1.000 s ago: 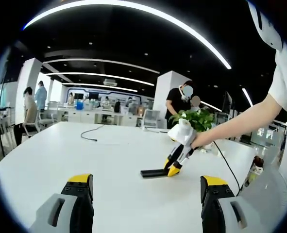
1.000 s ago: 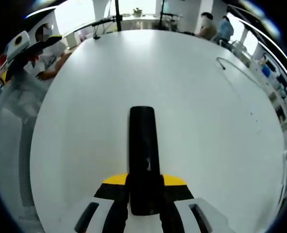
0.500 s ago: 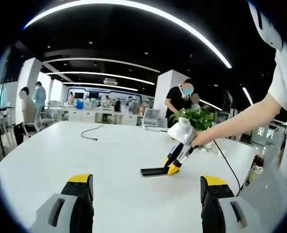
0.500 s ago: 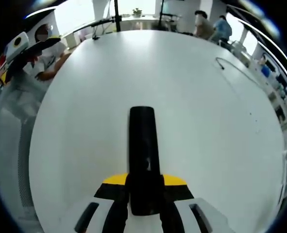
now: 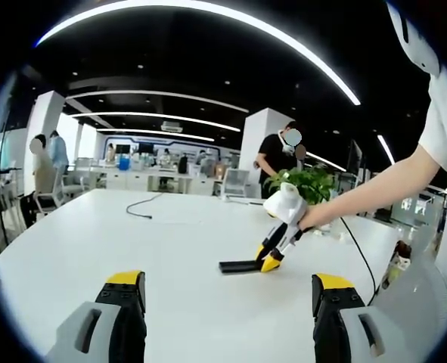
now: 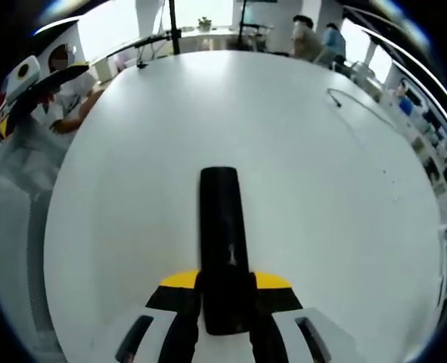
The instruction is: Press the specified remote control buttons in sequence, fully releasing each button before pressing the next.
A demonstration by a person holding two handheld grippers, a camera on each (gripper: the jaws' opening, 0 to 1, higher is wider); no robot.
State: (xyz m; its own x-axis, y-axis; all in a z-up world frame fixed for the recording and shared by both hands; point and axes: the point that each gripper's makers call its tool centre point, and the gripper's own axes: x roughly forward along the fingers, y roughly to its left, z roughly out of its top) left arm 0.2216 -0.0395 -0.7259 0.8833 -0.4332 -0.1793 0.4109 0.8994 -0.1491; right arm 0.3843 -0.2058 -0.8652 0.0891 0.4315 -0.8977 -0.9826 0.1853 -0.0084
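Black and slim, the remote control (image 6: 223,227) lies flat on the white table (image 6: 321,197), its near end clamped between the closed jaws of the right gripper (image 6: 225,299), exactly as a second ago; only the camera has tipped slightly. Wide bare tabletop surrounds it, edges well apart, a cable (image 5: 140,208) far off. Near the table's front, the left gripper (image 5: 219,291) hovers with jaws spread wide, holding nothing.
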